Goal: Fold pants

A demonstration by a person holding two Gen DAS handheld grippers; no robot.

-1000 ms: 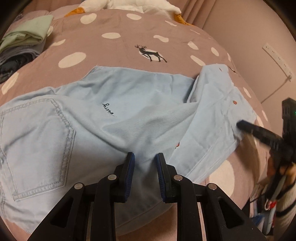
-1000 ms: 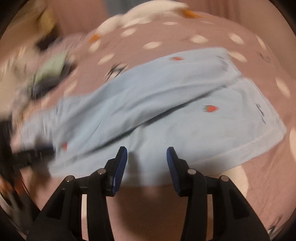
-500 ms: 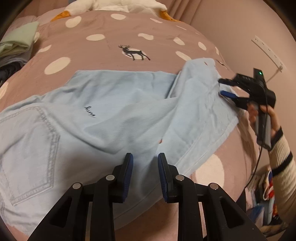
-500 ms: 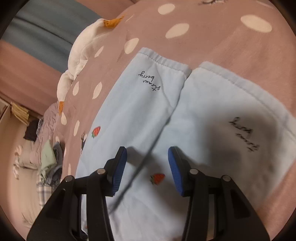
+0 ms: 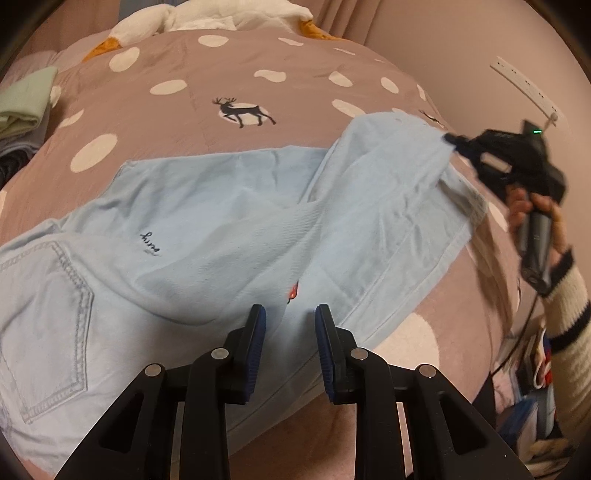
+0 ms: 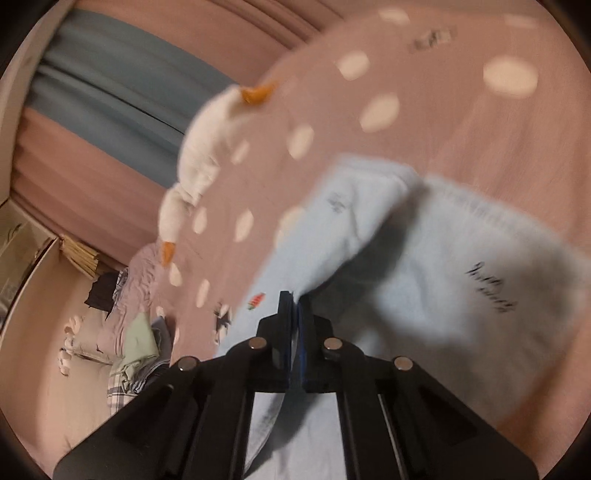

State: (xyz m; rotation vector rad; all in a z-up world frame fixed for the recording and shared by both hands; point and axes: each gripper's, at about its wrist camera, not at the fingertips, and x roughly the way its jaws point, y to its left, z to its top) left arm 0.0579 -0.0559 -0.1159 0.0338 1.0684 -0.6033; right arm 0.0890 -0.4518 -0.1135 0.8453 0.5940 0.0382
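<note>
Light blue pants (image 5: 229, 229) lie spread on a pink dotted bedspread (image 5: 177, 110), back pocket at the left, legs running right. My left gripper (image 5: 288, 328) is open and empty just above the near leg. My right gripper (image 5: 452, 142) shows at the far right, shut on the leg hem and lifting it. In the blurred right wrist view my right gripper (image 6: 294, 301) is shut on the pants (image 6: 424, 280) cloth at the inner edge of a leg.
A white stuffed goose (image 5: 207, 18) lies at the bed's far end. Folded clothes (image 5: 22, 99) are piled at the far left. A wall with a white power strip (image 5: 524, 88) stands at the right, with clutter on the floor (image 5: 532, 406) below.
My right gripper has closed on the leg hem and begun lifting it. My left gripper has stayed open and drifted slightly along the near leg.
</note>
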